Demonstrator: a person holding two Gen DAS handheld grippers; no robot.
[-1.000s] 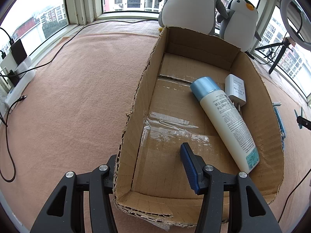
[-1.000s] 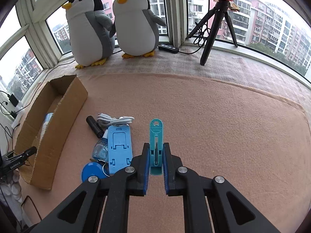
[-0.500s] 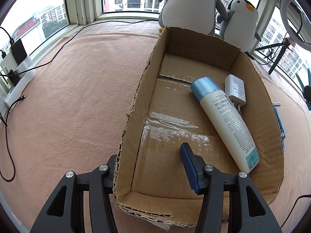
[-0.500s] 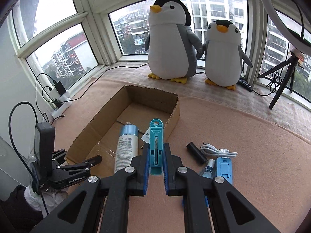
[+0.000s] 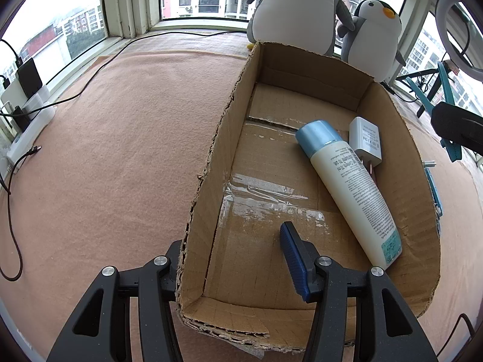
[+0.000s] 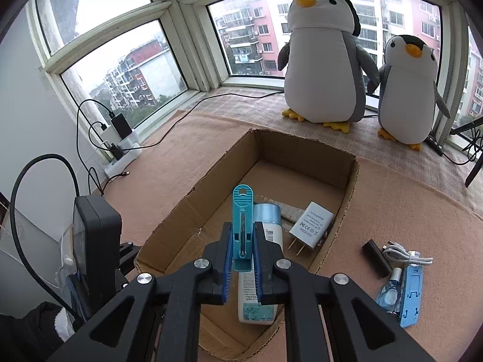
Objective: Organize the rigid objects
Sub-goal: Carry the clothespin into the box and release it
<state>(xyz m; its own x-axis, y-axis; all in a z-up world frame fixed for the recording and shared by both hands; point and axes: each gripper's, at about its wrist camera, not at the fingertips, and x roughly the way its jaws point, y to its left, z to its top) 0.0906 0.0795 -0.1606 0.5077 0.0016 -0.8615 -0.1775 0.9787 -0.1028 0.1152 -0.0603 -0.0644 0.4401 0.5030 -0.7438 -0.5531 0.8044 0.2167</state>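
Note:
A cardboard box (image 5: 220, 132) lies open on the pink carpet. Inside it are a white bottle with a blue cap (image 5: 350, 187) and a white charger (image 5: 365, 138). My left gripper (image 5: 232, 238) is open and straddles the box's left wall near the front corner, one finger outside and the blue-padded finger (image 5: 294, 259) inside. My right gripper (image 6: 242, 229) is shut on a teal clip (image 6: 242, 205) that stands upright between the pads. It hovers above the near end of the box (image 6: 302, 150), over the bottle (image 6: 256, 301) and beside the charger (image 6: 311, 223).
Right of the box lie a black cylinder (image 6: 375, 258), a white cable (image 6: 404, 253), a blue phone stand (image 6: 410, 295) and a small clear bottle (image 6: 389, 289). Two plush penguins (image 6: 323, 69) stand behind the box. A power strip with cables (image 6: 120, 144) sits by the left window.
My right gripper has carried the teal clip from over the bare carpet leftward to above the box. The left gripper and the box have not moved.

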